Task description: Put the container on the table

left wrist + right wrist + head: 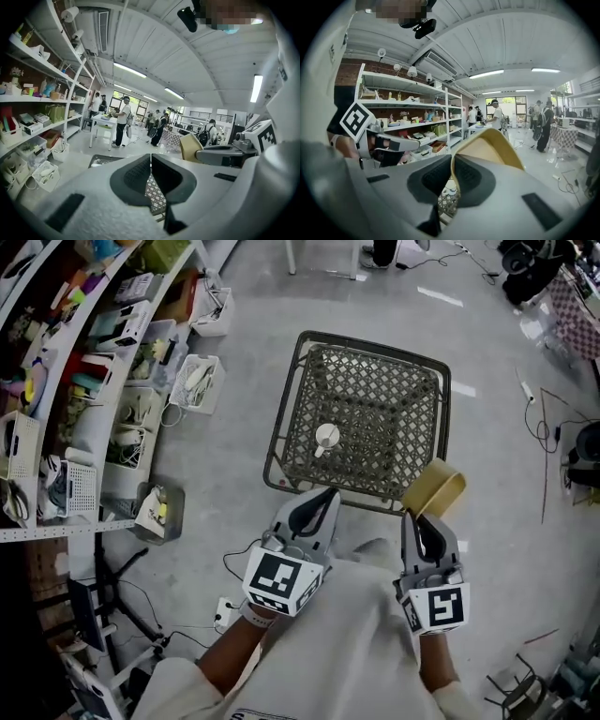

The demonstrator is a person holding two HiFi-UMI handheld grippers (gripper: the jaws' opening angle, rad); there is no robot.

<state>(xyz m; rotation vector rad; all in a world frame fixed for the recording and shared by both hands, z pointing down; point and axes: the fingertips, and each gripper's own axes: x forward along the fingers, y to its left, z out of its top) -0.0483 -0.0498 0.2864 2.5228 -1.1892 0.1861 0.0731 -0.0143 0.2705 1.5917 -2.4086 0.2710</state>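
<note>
While the tan container is clamped by its thin wall between the jaws of the right gripper, it is held in the air, and in the head view it is seen over the near right corner of a wire basket. The basket is set on the grey floor, and a small white object is seen lying inside it on the mesh bottom. The jaws of the left gripper are pressed together with nothing between them; this gripper is held just beside the right one, over the basket's near rim. Shelves crowded with bins and small goods are seen along the left side of the floor, well apart from the basket.
</note>
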